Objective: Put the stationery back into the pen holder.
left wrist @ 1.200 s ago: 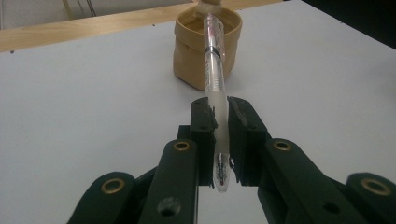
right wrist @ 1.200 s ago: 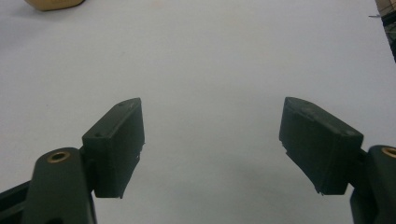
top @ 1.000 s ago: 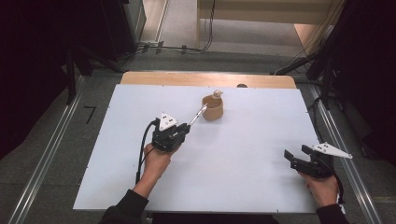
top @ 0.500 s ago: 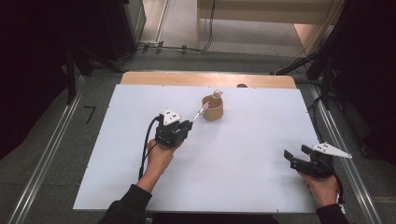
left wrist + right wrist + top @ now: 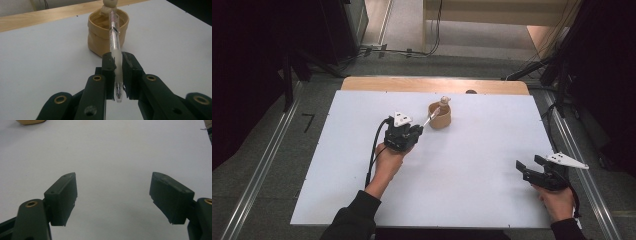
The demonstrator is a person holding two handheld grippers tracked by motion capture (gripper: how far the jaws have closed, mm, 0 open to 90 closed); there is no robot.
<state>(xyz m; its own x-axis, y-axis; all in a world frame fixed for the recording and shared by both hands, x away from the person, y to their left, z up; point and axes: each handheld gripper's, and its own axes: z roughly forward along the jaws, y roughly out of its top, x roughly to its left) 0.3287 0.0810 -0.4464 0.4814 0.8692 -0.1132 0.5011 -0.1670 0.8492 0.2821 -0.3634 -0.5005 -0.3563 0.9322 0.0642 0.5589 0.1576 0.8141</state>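
Clear pen (image 5: 114, 42) clamped in left hand-held gripper (image 5: 117, 72), its far end over the tan cup (image 5: 98, 41).

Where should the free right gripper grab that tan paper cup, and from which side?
Pinch the cup's rim wall on its near right side, one jaw inside, one outside. The pen held by the left gripper crosses its near left rim, so the open right gripper probably has freest access from the right.

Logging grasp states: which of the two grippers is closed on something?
The left gripper, clamping a clear pen by the tan pot; the right gripper gapes empty.
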